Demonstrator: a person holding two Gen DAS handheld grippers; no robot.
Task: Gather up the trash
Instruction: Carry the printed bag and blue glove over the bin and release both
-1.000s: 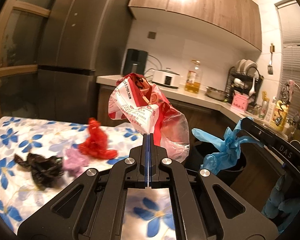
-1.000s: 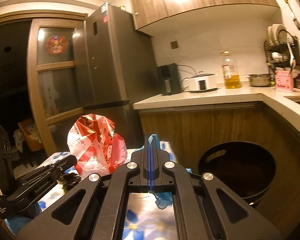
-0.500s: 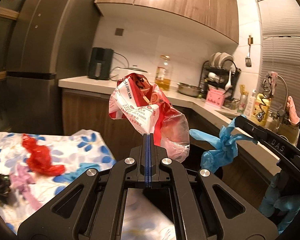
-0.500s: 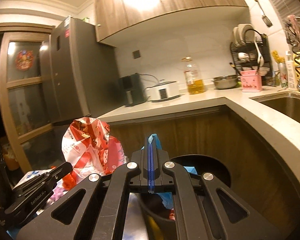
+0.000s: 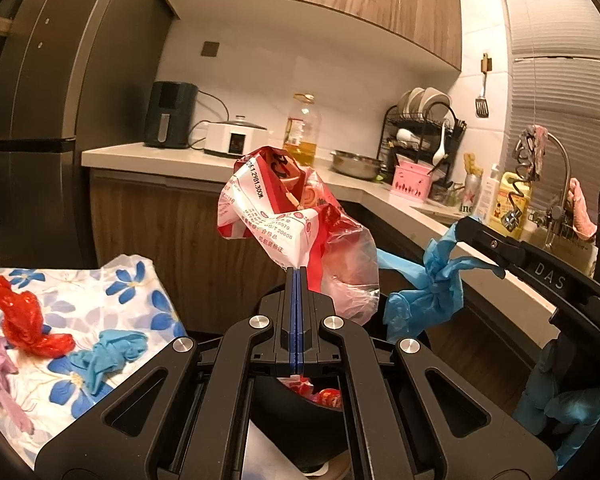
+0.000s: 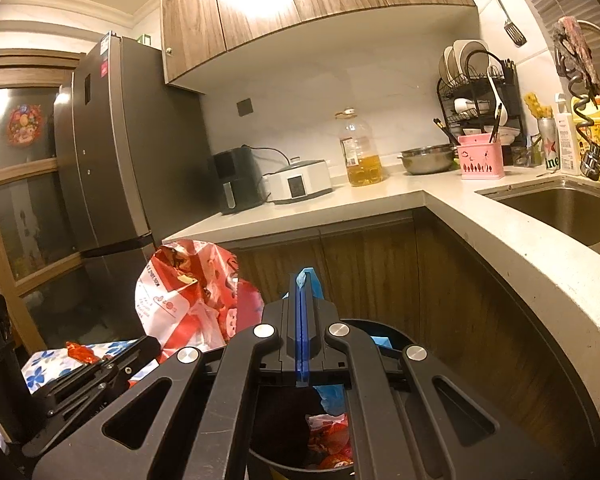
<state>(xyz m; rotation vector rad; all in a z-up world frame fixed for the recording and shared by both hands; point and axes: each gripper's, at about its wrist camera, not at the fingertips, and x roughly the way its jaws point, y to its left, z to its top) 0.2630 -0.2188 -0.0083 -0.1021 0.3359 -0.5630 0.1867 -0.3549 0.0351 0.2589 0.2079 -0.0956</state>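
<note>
- Left gripper point(image 5: 296, 270): jaws fully shut, pinching red-white snack wrapper point(image 5: 278, 216) by its lower corner, held up over the bin point(image 5: 420, 342).
- Right gripper point(image 6: 302, 280): jaws shut too, clamped on blue glove point(image 5: 424, 284), dangling over bin mouth.
- Step, prob.: drop phase. Next: open both w/ loads inside the rim; wrapper is light, may drift.
- Tight to the right: counter edge point(image 6: 520, 248) near bin.
- Left on table point(image 5: 148, 280): red bag point(image 5: 20, 316), blue glove scrap point(image 5: 108, 350).
</note>
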